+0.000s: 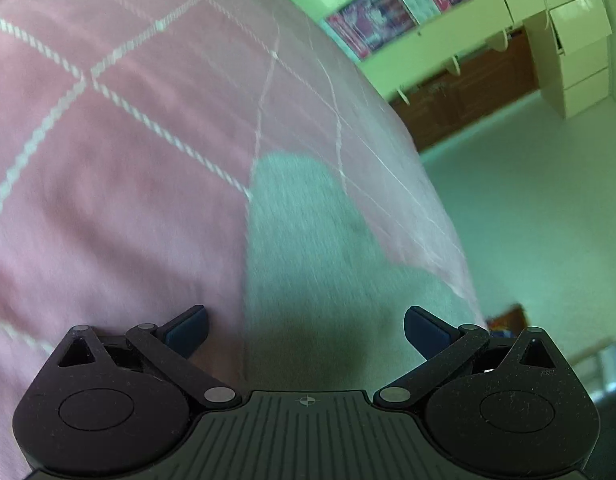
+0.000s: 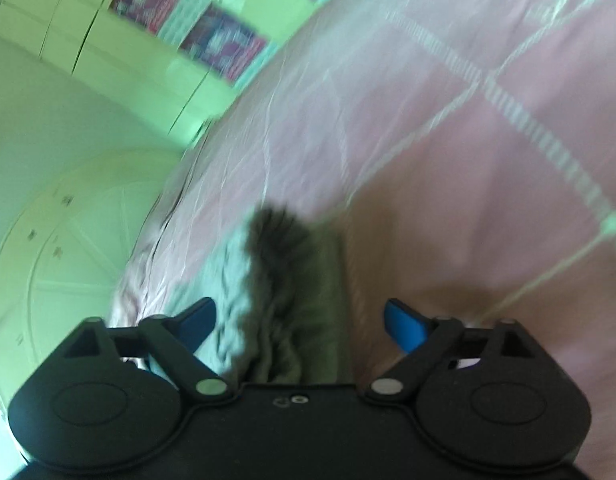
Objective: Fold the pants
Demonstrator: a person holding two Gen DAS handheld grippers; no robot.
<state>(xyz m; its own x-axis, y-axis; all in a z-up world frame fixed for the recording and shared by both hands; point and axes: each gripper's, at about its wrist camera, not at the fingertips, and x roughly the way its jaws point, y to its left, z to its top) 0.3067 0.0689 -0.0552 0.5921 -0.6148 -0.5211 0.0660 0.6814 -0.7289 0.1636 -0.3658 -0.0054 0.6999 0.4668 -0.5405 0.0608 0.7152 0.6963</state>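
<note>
The pants (image 1: 304, 232) are a grey-green cloth lying on a pink bedspread (image 1: 108, 140) with white check lines. In the left wrist view they run from between my fingers up toward the bed's edge as a flat, smooth strip. My left gripper (image 1: 306, 320) hovers over them, open, its blue pads wide apart and gripping nothing. In the right wrist view the pants (image 2: 284, 280) look bunched and wrinkled, part of them in dark shadow. My right gripper (image 2: 300, 312) is open above that bunch, and its pads (image 2: 403, 328) stand clear of the cloth.
The bedspread's sheer edge (image 1: 387, 168) hangs over the side of the bed. Beyond it are a pale floor (image 1: 527, 208), pale green cabinets (image 1: 567, 40) and red picture panels (image 1: 371, 20). A round patterned floor area (image 2: 68, 260) lies to the left in the right wrist view.
</note>
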